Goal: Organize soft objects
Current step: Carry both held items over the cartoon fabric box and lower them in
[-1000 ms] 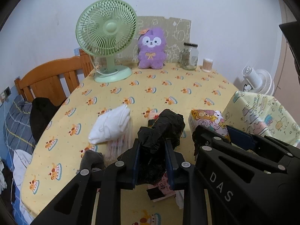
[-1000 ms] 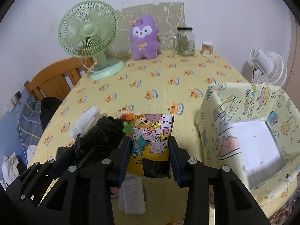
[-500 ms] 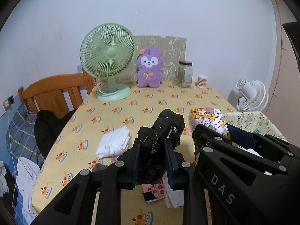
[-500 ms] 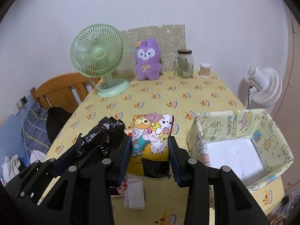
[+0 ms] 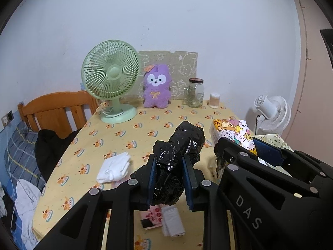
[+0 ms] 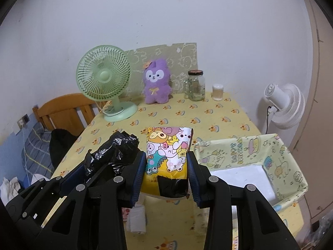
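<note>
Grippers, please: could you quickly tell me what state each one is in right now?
Left gripper: closed on the black plastic bag bundle.
Right gripper: closed on the cartoon-print tissue pack.

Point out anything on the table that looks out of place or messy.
Near the front edge, a pink booklet and a white folded packet lie askew and overlapping. Further left, a white cloth sits loosely bunched. The fan, plush and jar stand upright.

**Soft, even room light; strong fisheye warp**

Both wrist views are evenly lit and slightly dim, with a cool cast on the wall. Shadows on the bench are faint. The crumpled black bag shows small glints. Black vignette rings the corners, straight edges bow, and the lower foreground in the right view is blurred.
</note>
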Motion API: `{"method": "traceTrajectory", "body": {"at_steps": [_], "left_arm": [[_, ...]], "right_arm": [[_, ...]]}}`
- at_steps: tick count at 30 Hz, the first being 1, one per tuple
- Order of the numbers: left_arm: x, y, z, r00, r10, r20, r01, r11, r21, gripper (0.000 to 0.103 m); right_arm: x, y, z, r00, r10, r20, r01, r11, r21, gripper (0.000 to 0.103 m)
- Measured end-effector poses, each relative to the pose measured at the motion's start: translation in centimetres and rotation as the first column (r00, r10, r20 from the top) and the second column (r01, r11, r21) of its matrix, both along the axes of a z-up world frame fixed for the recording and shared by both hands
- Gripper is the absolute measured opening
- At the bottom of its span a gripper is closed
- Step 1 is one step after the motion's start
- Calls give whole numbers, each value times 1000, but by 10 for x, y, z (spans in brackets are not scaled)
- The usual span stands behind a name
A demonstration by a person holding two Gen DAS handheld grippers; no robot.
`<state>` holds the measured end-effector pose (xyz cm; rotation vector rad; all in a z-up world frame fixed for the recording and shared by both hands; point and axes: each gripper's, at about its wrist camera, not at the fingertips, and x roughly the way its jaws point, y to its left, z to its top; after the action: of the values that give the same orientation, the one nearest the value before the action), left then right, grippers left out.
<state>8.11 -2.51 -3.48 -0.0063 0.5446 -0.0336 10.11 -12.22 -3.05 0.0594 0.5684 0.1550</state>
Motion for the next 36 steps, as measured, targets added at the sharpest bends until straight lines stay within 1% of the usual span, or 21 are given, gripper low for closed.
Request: {"method": "traceTrajectory", "body": {"at_steps": [11, 21, 30, 36], "left_arm": [[11, -30, 3, 999, -38, 16, 37, 999, 4, 23], [22, -61, 3, 995, -94, 17, 93, 996, 9, 23], [33, -88, -2, 989, -146, 3, 146, 989, 12, 23], [42, -107, -9, 982, -186, -17, 186, 982, 11, 23]], "right_arm": [[7, -34, 4, 999, -39, 20, 39, 999, 0, 43], [13, -65, 4, 996, -80, 34, 80, 997, 4, 43], [20, -94, -1, 992, -122, 26, 122, 992, 20, 43], [26, -112, -8, 987, -157, 11, 157, 987, 14, 43]]}}
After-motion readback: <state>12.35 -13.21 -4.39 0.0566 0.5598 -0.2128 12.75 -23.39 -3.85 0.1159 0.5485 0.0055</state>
